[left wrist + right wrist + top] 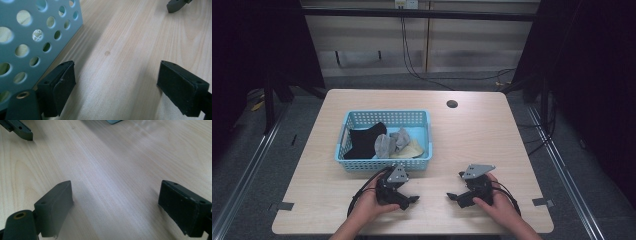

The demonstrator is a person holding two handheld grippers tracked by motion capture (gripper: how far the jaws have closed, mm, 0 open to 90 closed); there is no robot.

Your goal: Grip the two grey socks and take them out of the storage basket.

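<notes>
On the high view, the left gripper (pixel 408 201) rests on the bench (pixel 472 145) at about 6 o'clock from the blue basket (pixel 384 164), just beside its near wall; its jaws are spread with only bare wood between them. The right gripper (pixel 453 197) lies at 3 o'clock from the left one, near it but apart, jaws likewise spread and holding nothing. The basket sits left of the bench's middle and holds a black cloth (pixel 364 140), a grey cloth (pixel 388 144) and a pale yellow piece (pixel 412 150). Open wood runs from the basket's right wall out to the bench's 3 o'clock edge, and a narrow strip lies between the grippers and the near edge. A dark round hole (pixel 452 104) sits near the far edge, at 1 o'clock from the basket.
</notes>
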